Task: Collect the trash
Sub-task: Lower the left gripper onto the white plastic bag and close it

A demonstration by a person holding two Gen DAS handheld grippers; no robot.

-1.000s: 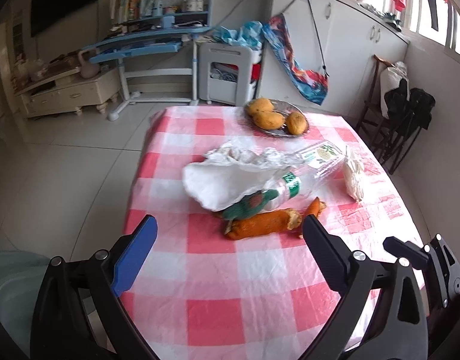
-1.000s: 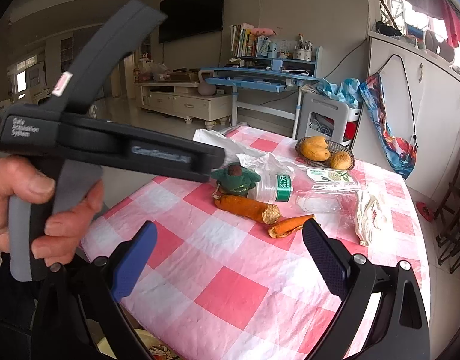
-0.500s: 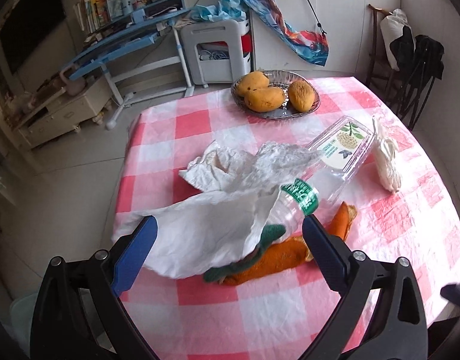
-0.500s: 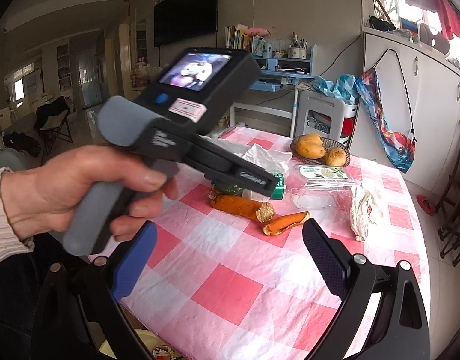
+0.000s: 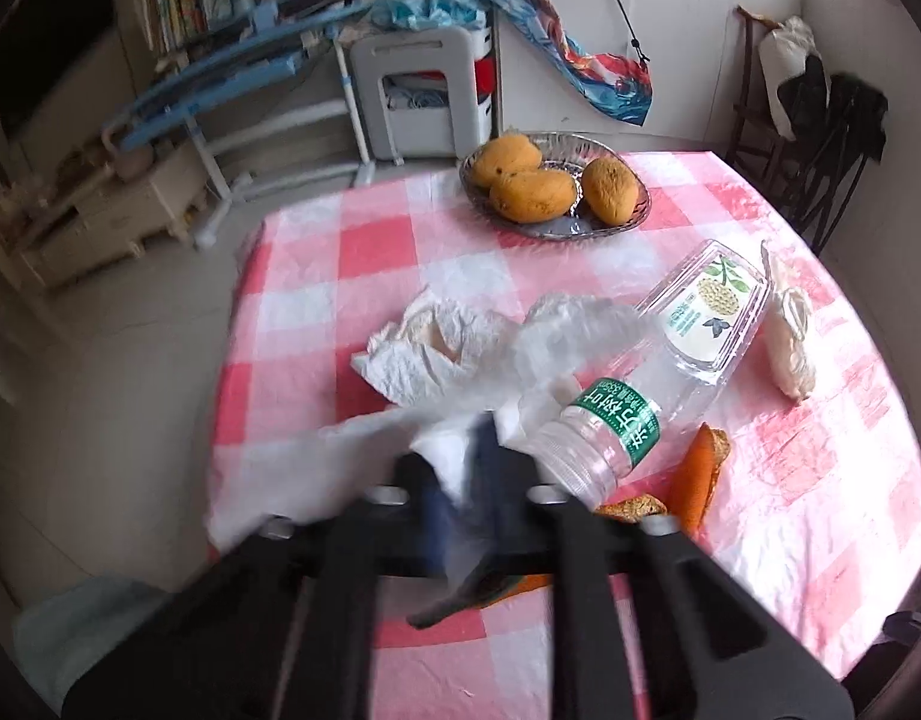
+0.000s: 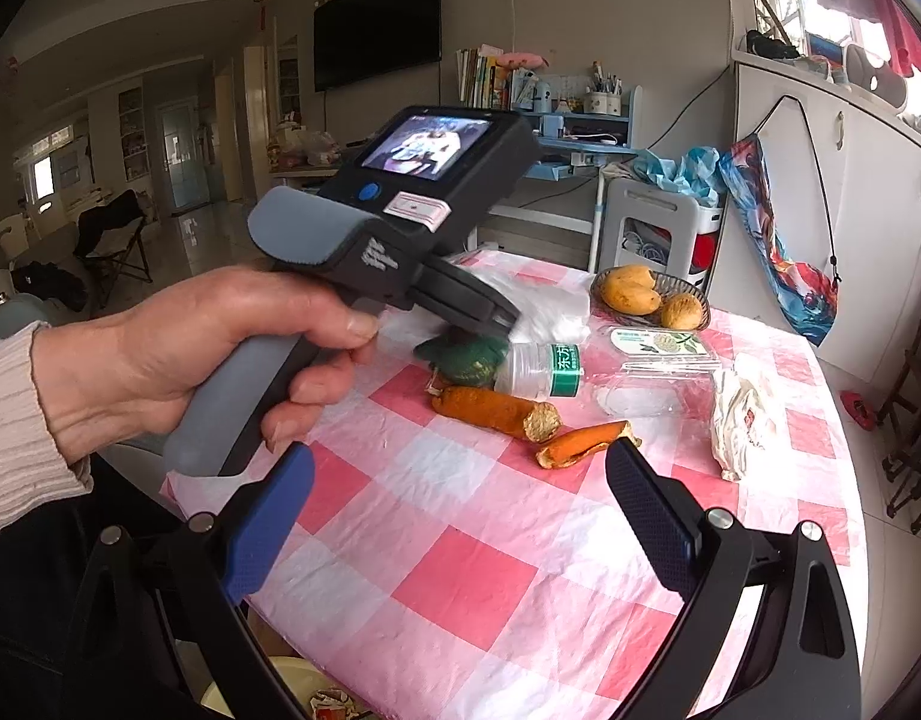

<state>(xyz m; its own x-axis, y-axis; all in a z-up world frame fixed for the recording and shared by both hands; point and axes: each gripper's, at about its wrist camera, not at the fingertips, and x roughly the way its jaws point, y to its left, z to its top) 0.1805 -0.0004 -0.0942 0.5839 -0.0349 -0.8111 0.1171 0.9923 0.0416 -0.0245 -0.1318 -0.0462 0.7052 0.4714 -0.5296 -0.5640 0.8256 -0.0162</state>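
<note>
Where pinched, crumpled white plastic bag [image 5: 364,456]

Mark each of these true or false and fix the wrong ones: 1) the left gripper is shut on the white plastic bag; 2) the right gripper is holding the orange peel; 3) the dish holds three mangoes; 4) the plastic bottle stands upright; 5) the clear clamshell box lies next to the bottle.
1. True. The left gripper has just closed, and its jaws pinch the white plastic bag.
2. False. The right gripper is open and holds nothing; the orange peel lies on the table beyond it.
3. True. Three mangoes lie in the dish.
4. False. The plastic bottle lies on its side.
5. True. The clear clamshell box lies right beside the bottle's far end.
</note>
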